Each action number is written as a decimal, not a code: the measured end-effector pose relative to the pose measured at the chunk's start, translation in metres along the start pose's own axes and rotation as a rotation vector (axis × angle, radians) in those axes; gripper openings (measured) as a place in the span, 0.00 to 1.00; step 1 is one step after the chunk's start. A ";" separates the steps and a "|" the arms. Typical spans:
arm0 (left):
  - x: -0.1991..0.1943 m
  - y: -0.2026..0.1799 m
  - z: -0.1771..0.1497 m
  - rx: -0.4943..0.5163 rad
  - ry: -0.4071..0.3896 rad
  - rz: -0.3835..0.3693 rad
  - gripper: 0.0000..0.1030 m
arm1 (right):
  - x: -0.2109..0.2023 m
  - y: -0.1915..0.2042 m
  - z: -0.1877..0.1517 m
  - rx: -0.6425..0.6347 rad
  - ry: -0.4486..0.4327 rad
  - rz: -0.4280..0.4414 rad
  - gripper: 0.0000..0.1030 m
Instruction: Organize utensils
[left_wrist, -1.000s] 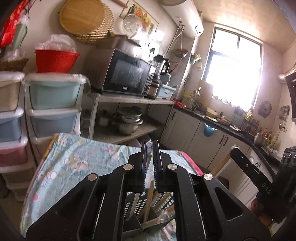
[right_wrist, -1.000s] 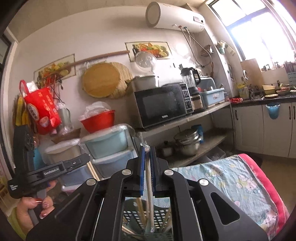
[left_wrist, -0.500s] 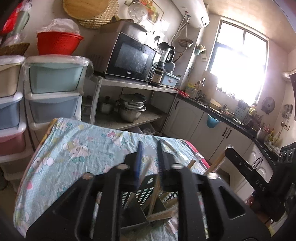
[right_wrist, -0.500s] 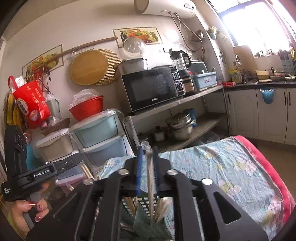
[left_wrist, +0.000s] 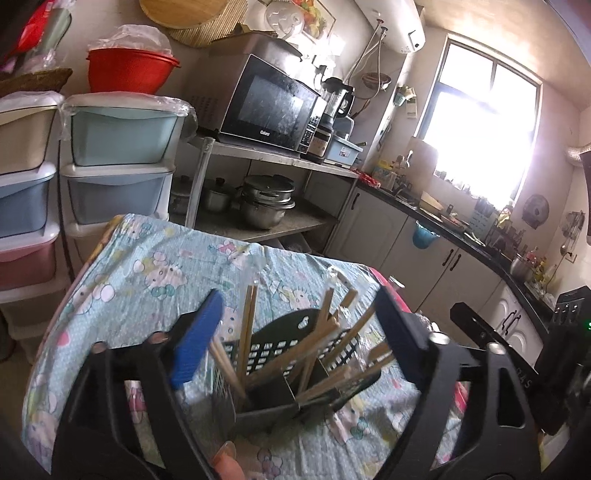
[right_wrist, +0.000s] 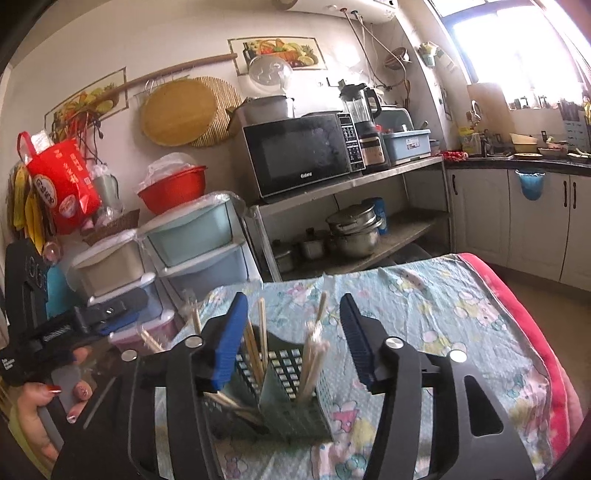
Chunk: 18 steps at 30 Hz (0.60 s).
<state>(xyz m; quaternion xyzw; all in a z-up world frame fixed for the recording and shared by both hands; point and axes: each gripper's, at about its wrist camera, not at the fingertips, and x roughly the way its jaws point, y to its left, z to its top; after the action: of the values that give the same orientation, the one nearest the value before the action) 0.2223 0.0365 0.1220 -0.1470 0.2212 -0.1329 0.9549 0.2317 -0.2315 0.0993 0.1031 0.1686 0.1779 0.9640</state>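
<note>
A dark perforated utensil holder (left_wrist: 280, 373) stands on the table with the blue cartoon-print cloth (left_wrist: 147, 280). Several pairs of wooden chopsticks (left_wrist: 247, 332) in clear wrappers stand and lean in its compartments. My left gripper (left_wrist: 299, 321) is open and empty, its jaws spread on either side of the holder, just above it. In the right wrist view the holder (right_wrist: 291, 384) and chopsticks (right_wrist: 314, 354) show between the spread jaws of my right gripper (right_wrist: 291, 325), which is open and empty. The left gripper body (right_wrist: 55, 332) shows at the left of that view.
Stacked plastic drawers (left_wrist: 118, 162) stand beyond the table's far left. A metal shelf with a microwave (left_wrist: 273, 107) and pots (left_wrist: 266, 203) is behind the table. Kitchen cabinets (left_wrist: 424, 258) run along the right under the window. The cloth's red edge (right_wrist: 517, 314) marks the table's right side.
Both grippers were shut on wrapped chopsticks above the holder. Both have opened wide, and the chopsticks now stand in the holder. Both views have tilted down toward the table.
</note>
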 end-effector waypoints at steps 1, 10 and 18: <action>-0.003 0.000 -0.003 0.003 0.000 0.002 0.82 | -0.002 0.000 -0.001 -0.004 0.003 -0.003 0.53; -0.025 0.000 -0.027 0.002 0.004 0.034 0.90 | -0.026 0.005 -0.015 -0.025 0.041 -0.001 0.68; -0.038 0.004 -0.053 -0.004 0.045 0.047 0.90 | -0.046 0.012 -0.036 -0.042 0.083 0.010 0.77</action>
<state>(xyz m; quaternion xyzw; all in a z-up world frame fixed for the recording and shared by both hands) 0.1652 0.0403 0.0899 -0.1406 0.2461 -0.1134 0.9523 0.1744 -0.2326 0.0823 0.0761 0.2041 0.1904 0.9572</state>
